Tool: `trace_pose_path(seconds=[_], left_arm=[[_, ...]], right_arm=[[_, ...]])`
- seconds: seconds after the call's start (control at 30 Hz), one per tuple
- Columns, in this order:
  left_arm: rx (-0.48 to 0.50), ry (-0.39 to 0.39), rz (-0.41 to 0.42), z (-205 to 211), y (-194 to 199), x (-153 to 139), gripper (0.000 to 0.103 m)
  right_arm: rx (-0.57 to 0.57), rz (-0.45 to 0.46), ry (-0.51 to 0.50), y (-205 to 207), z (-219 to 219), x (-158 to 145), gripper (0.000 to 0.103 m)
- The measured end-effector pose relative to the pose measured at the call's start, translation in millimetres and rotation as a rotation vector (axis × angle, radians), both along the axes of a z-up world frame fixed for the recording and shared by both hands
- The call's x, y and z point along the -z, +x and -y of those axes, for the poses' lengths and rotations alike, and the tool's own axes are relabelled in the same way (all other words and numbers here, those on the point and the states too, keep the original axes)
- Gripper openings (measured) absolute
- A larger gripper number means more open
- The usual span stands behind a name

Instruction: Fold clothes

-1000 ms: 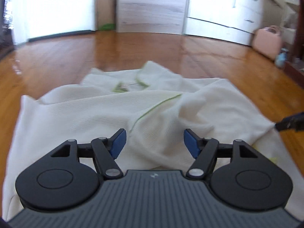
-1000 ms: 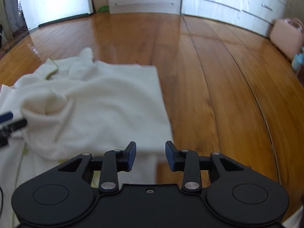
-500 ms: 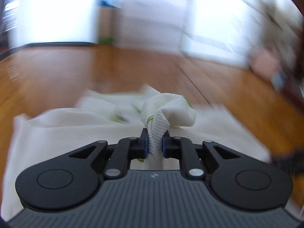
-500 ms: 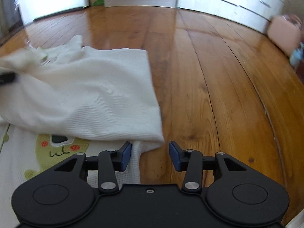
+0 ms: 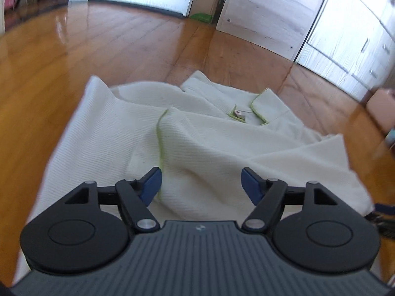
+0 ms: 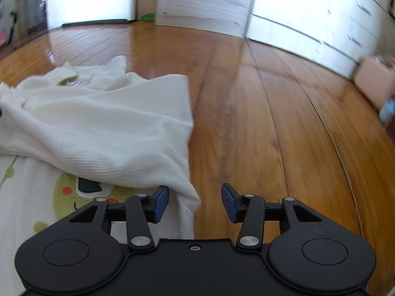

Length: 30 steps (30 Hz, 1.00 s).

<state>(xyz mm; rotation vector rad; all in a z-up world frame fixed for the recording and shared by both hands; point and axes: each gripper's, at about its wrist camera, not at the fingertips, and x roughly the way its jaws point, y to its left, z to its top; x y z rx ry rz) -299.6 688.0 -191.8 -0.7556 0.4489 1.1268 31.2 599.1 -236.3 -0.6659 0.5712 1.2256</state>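
So, left wrist view first: the left gripper (image 5: 201,183) hangs over a white garment (image 5: 209,143) spread out on the wooden floor (image 5: 111,49). Its blue fingers (image 5: 150,185) stand far apart and are opening wider, with nothing pinched between them; a rumpled fold of the cloth just lies below the gap. A thin green trim (image 5: 159,133) runs along one edge of that fold, and the collar with a small tag (image 5: 239,114) sits farther back. Pale wood cabinets (image 5: 266,12) and a cardboard box (image 5: 205,2) line the far wall. A dark bit of the other tool pokes in at the right edge, pretty blurry.

Right wrist view: the right gripper (image 6: 195,203) is at the garment's (image 6: 98,128) right edge, where a folded-over layer drapes down to a corner. That corner sits between the fingers (image 6: 161,203), close to the left one, but they aren't squeezing it, and they're spreading apart too. Under the flap there's a green cartoon print (image 6: 74,197) on the lower layer. A pink bag (image 6: 375,81) rests by the white drawers (image 6: 333,19) on the right.
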Motion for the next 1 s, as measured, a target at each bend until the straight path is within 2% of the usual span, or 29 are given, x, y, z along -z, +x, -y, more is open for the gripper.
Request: trace_pose_path(seconds=[0.03, 0.07, 0.1, 0.13, 0.2, 0.23, 0.27, 0.3, 0.33, 0.37, 0.4, 0.47, 0.53, 0.63, 0.7, 0.73, 0.8, 0.87, 0.93, 1.0], left_arm=[[0.006, -0.016, 0.009, -8, 1, 6, 0.070], [0.027, -0.015, -0.004, -12, 4, 7, 0.029], [0.062, -0.001, -0.036, -13, 9, 4, 0.001], [0.092, 0.039, -0.036, -9, 11, -3, 0.000], [0.143, 0.150, 0.045, 8, 3, -27, 0.000], [0.155, 0.172, 0.103, 15, -5, -36, 0.001], [0.153, 0.157, 0.131, 20, -12, -42, 0.003], [0.142, 0.123, 0.131, 23, -18, -43, 0.003], [0.130, 0.085, 0.104, 25, -23, -39, 0.003], [0.119, 0.047, 0.065, 27, -28, -33, 0.003], [0.116, 0.003, 0.022, 28, -33, -24, 0.003], [0.098, -0.071, -0.032, 29, -44, -7, 0.003], [0.066, -0.102, -0.008, 31, -56, 3, 0.003], [0.065, -0.075, 0.044, 29, -61, 2, 0.018], [0.097, -0.026, 0.039, 22, -54, -7, 0.040], [0.116, 0.002, 0.030, 19, -49, -13, 0.044], [0.155, 0.027, 0.035, 7, -37, -20, 0.052], [0.190, -0.009, 0.062, -14, -23, -17, 0.060], [0.198, -0.075, 0.054, -35, -7, -8, 0.065], [0.224, -0.114, -0.028, -48, 13, -2, 0.066]], right_arm=[[-0.006, 0.031, 0.005, -1, -6, 2, 0.051], [-0.005, 0.047, 0.025, 1, -10, 4, 0.048], [0.004, 0.035, 0.054, 3, -12, 2, 0.025], [0.025, -0.007, 0.088, 7, -12, -2, 0.006], [0.094, -0.097, 0.131, 16, -9, -11, 0.009], [0.121, -0.112, 0.116, 19, -8, -10, 0.009], [0.141, -0.114, 0.083, 22, -8, -7, 0.012], [0.154, -0.101, 0.047, 25, -9, -3, 0.023], [0.159, -0.062, 0.031, 26, -10, 2, 0.036], [0.162, -0.016, 0.034, 25, -10, 5, 0.041], [0.166, 0.009, 0.021, 26, -13, 5, 0.045], [0.167, -0.022, -0.024, 29, -17, -2, 0.050], [0.150, -0.080, -0.047, 30, -13, -14, 0.050], [0.083, -0.199, -0.003, 28, 3, -36, 0.050], [0.028, -0.295, 0.050, 29, 11, -54, 0.050], [-0.007, -0.357, 0.079, 32, 10, -63, 0.055], [-0.014, -0.420, 0.082, 43, -15, -68, 0.066], [-0.001, -0.464, 0.068, 55, -47, -69, 0.068], [0.013, -0.508, 0.053, 67, -79, -71, 0.068], [0.024, -0.567, 0.027, 71, -109, -63, 0.068]])
